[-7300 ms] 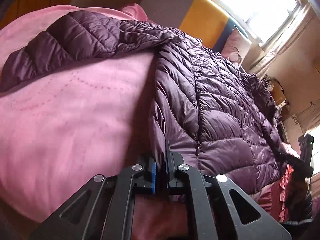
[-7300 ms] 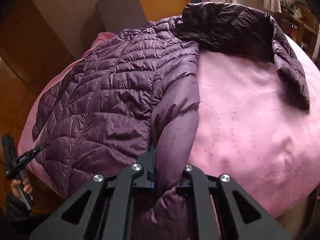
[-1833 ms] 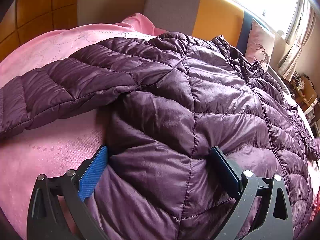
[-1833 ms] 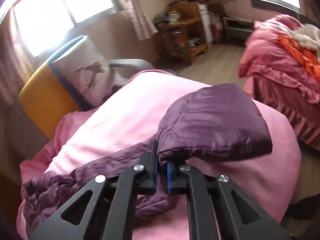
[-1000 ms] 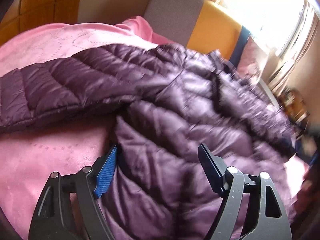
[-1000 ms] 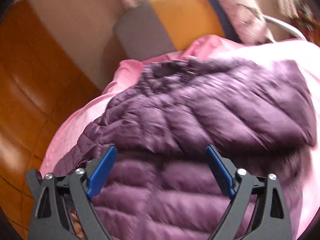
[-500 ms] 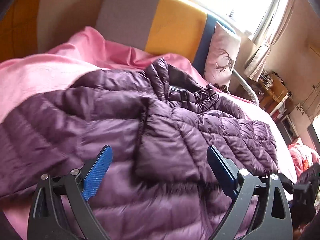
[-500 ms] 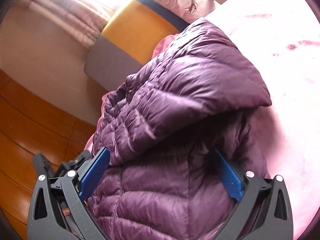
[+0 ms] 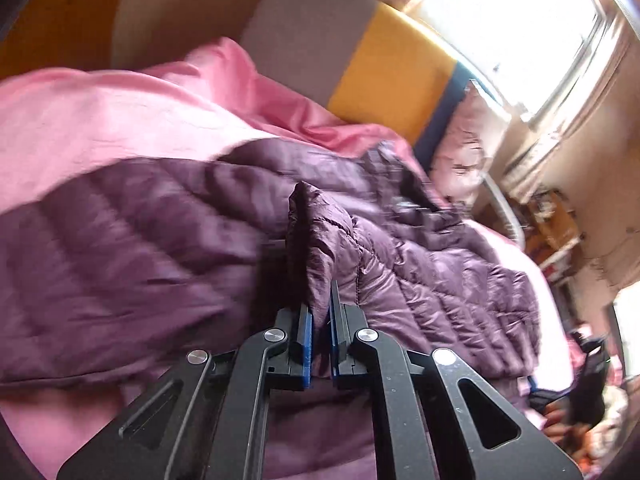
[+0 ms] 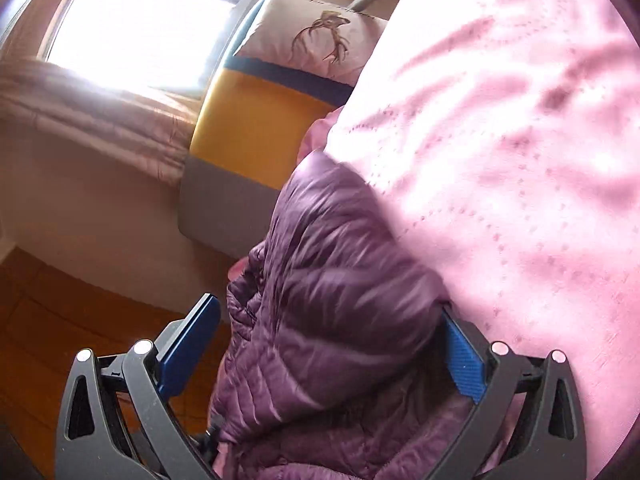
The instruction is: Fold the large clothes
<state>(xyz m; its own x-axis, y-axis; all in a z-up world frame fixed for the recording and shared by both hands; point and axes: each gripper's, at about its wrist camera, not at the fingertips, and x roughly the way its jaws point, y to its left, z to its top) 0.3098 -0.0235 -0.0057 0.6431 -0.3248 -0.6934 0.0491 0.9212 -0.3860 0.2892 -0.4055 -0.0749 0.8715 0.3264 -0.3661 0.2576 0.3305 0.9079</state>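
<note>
The jacket, a purple quilted garment, lies spread on the pink bedcover of the bed, which gives a broad, soft surface for laying out and folding a piece this large. The left gripper has its jaws pressed together on a raised ridge of the jacket's fabric near the middle of the garment; the pinched fold stands up above the blue pads, which suggests the grip is placed there so that a layer can be lifted and carried over the body of the jacket. The collar end points toward the grey and yellow headboard, and a pillow leans beside it below the bright window. In the right wrist view, the right gripper has its jaws spread wide on either side of a thick section of the jacket at its edge beside the bedcover, and grips nothing. This stance is judged to be preparation for a grasp on the bulky edge. Both views are motion-blurred, so seam detail is uncertain.
</note>
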